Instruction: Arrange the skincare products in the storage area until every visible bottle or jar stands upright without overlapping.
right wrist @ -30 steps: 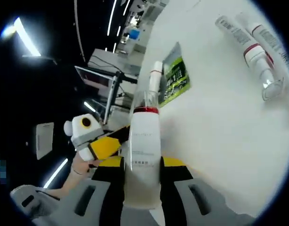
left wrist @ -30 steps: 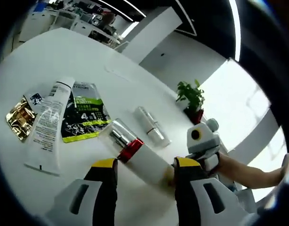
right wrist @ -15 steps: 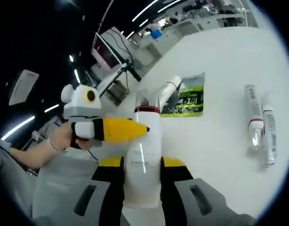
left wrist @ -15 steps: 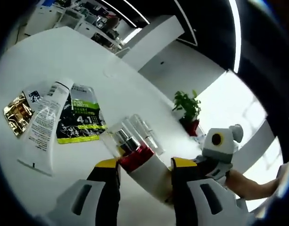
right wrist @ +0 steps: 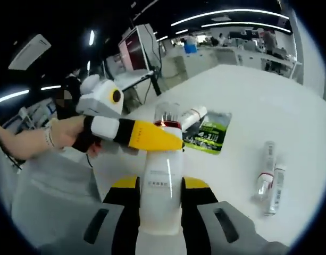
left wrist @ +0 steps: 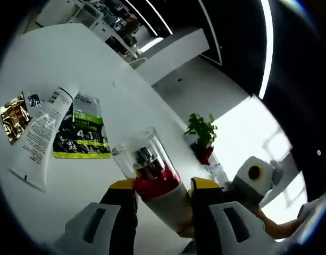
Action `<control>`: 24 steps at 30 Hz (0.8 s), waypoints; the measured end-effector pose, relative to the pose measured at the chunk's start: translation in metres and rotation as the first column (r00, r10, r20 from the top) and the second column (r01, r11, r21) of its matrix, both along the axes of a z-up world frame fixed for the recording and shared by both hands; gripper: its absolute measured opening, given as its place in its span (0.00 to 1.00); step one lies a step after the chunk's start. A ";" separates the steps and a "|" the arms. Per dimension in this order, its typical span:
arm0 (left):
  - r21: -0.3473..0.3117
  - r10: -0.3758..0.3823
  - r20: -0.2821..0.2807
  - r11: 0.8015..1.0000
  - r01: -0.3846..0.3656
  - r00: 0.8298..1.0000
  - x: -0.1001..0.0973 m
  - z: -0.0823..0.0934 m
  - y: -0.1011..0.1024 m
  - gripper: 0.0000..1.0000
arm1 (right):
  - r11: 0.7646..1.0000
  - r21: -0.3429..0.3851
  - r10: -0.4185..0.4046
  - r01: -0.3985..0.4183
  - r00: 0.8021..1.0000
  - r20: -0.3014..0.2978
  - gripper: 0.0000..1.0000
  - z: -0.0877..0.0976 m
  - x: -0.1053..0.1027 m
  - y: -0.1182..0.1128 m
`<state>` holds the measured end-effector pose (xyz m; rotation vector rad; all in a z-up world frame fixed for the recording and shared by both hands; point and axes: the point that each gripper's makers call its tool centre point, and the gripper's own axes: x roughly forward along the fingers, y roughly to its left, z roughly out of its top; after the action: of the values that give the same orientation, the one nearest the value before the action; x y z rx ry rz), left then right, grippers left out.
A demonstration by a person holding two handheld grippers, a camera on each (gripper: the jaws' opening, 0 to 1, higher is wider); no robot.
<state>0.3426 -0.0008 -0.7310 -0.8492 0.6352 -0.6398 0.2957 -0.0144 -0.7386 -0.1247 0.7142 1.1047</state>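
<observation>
So the bottle (right wrist: 161,183), white with a red collar and clear cap, is sitting squeezed between both grippers: right gripper (right wrist: 159,183) is clamping its body, left gripper (left wrist: 161,185) is pinching near the collar. Behind, a tube (left wrist: 38,136) and sachet (left wrist: 81,134) are lying on the table (left wrist: 61,58).

White bottle (right wrist: 161,194) (red collar, clear cap), green-black sachet (left wrist: 82,133), gold sachet (left wrist: 11,110)

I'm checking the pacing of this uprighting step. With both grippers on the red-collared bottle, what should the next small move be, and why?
Probably lower the bottle base-first onto a bare part of the table and let go. The right gripper holds its white body and the left gripper pinches near the red collar, so it looks close to upright, while two small bottles lie flat, waiting.
</observation>
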 end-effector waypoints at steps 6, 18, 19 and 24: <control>-0.030 0.027 0.015 0.999 -0.027 1.000 0.002 0.007 -0.002 0.30 | 1.000 -0.026 -0.003 0.004 0.998 0.062 0.28 0.004 0.000 -0.001; -0.008 0.012 -0.021 1.000 -0.012 1.000 -0.004 0.005 -0.004 0.27 | 0.994 -0.112 0.033 -0.017 0.989 0.147 0.29 -0.006 -0.002 0.000; 0.001 0.009 -0.012 1.000 -0.009 1.000 -0.004 0.005 -0.006 0.27 | 0.992 -0.122 0.035 -0.016 0.988 0.152 0.29 -0.007 -0.002 -0.001; 0.120 0.015 0.133 0.992 -0.031 0.991 0.001 0.015 -0.008 0.26 | 0.989 -0.148 0.036 -0.008 0.981 0.190 0.29 -0.012 0.004 -0.001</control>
<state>0.3434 -0.0087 -0.7161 -0.6935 0.5380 -0.6245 0.2995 -0.0159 -0.7508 -0.3608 0.6209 1.0444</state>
